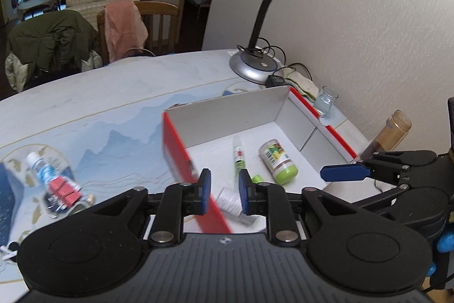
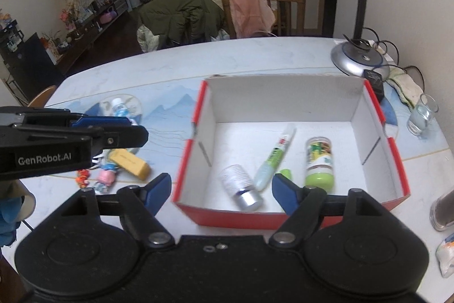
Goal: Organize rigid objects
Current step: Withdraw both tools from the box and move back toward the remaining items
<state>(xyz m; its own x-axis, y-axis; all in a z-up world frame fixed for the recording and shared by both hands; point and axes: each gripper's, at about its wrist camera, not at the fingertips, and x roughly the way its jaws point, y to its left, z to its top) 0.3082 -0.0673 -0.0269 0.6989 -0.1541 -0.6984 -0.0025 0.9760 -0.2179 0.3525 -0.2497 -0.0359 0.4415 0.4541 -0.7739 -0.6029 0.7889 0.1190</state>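
- Mid-sort, by the look of it: three items already lying in the red-and-white cardboard box — silver-capped bottle, green-and-white tube, green-lidded jar.
- More to collect on the bench, left of the box: yellow block, small plastic bottle, little figurines.
- Next move, likely: reach left for one of those loose pieces, close on it, carry it over the box wall.
- Right claw: spread wide, empty, poised over the box's near edge, touching nothing clearly.
- Left claw: parted a little, holding nothing; near wall of the box visible between the pads, contact impossible to tell through the blur.
- Off to the right: drinking glass, desk lamp, brown bottle.
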